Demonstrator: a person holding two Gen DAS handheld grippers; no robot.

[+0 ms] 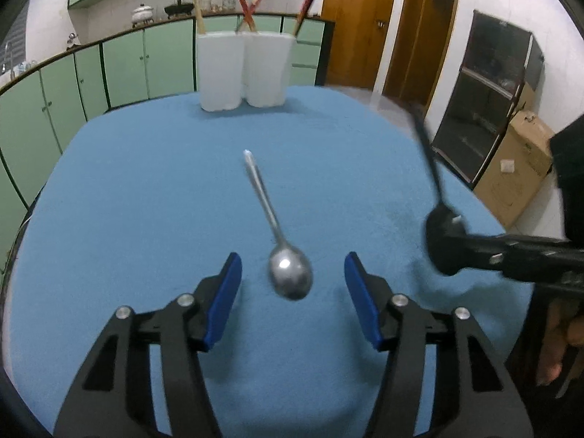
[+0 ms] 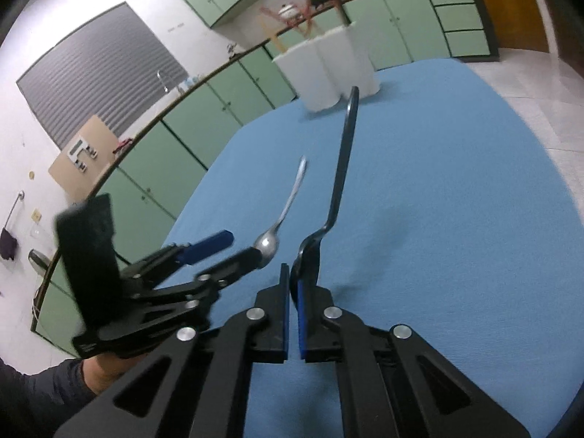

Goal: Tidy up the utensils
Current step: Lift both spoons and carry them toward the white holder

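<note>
Left gripper (image 1: 293, 273) wide around steel spoon (image 1: 290, 272) on cloth (image 1: 146, 182) — right gripper (image 2: 294, 284) clamped on black spoon (image 2: 343, 160), tilted up.

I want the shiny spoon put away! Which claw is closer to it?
Left. The left claw is open with the silver spoon bowl between its fingers. The right claw is off to the spoon's right, shut on a black spoon.

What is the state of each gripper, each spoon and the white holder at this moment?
Left gripper: open, jaws on either side of the silver spoon's bowl.
Right gripper: shut on the black spoon's bowl.
Silver spoon: lying flat on the blue table, not gripped.
Black spoon: lifted, handle pointing toward the holder.
White holder: upright, with chopsticks inside.
</note>
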